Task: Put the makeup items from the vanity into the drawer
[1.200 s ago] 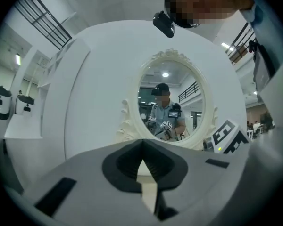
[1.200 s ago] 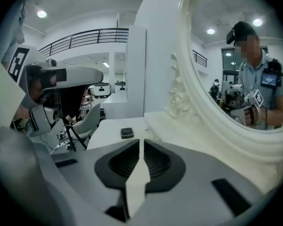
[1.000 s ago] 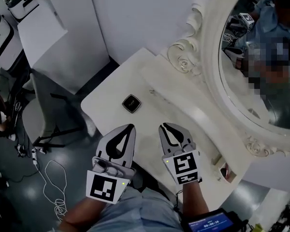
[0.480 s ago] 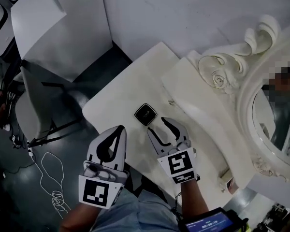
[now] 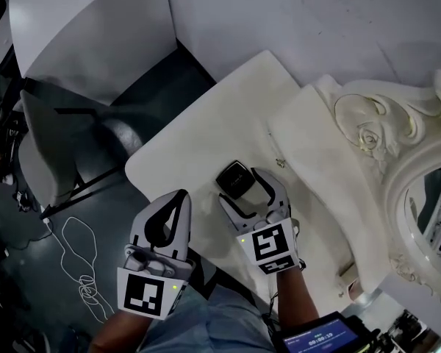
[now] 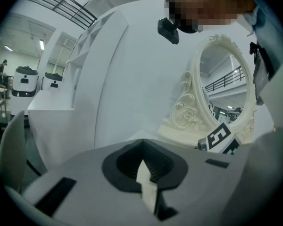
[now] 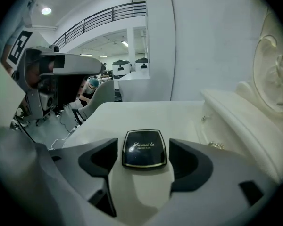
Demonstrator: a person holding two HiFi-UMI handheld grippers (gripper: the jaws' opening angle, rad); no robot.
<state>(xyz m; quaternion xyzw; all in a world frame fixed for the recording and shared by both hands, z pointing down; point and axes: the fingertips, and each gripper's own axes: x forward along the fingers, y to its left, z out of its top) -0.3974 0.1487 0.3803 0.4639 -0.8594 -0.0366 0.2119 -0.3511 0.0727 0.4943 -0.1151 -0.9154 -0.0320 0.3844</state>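
Note:
A small black square compact (image 5: 235, 178) with gold lettering lies flat on the cream vanity top (image 5: 198, 142). My right gripper (image 5: 241, 187) is lowered over it. Its jaws have just been opening and now stand wide, one on each side of the compact (image 7: 144, 149), with a gap between each pad and the case. In the right gripper view the right gripper (image 7: 144, 160) shows nothing gripped. My left gripper (image 5: 179, 197) hangs at the table's near edge, left of the compact, jaws together and empty. The left gripper (image 6: 142, 142) points toward the mirror.
A raised cream drawer unit (image 5: 316, 160) with a small knob (image 5: 280, 162) stands right of the compact, under the ornate mirror frame (image 5: 375, 123). A grey chair (image 5: 73, 123) and a white cable (image 5: 81, 267) on the floor are at the left. White wall panels stand behind.
Both grippers have moved forward and down toward the compact. The right jaws went from nearly shut to wide and now straddle the compact. The left jaws stayed shut.

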